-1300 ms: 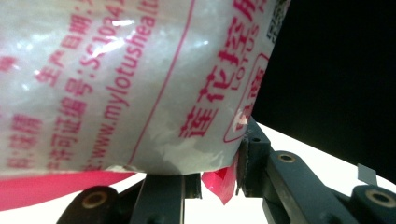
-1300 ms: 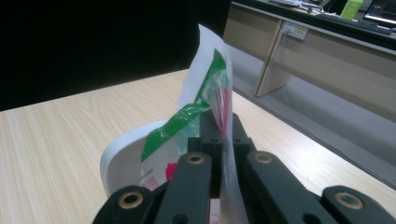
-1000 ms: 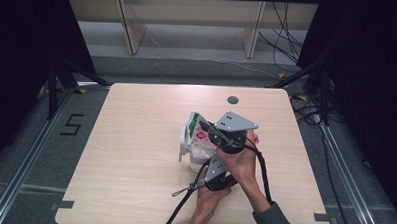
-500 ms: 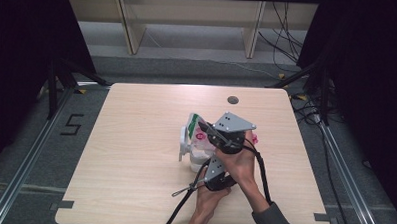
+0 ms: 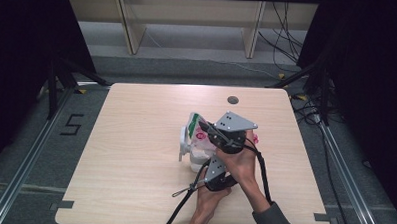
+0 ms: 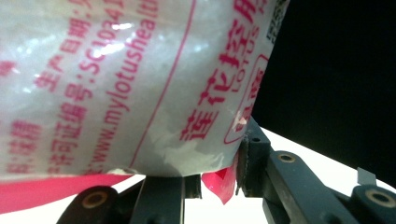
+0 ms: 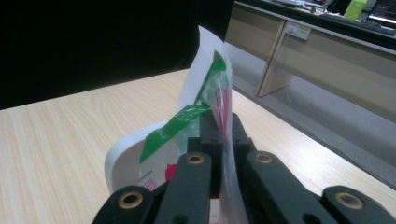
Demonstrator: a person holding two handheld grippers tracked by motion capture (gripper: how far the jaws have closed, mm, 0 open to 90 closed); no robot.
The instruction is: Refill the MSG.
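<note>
Plastic bag of white granules, held above a white bowl near the middle of the surface. Right gripper: fingers closed flat on the thin film at the bag's top edge. Left gripper: fingers partly closed, pinching the red bottom seam. The film is probably soft, slippery and tearable, the contents shifting; seams give the firmest hold.

On the worktop, right of centre, a plastic bag stands over what seems a white container. The right gripper sits behind the left gripper, both on the bag.
</note>
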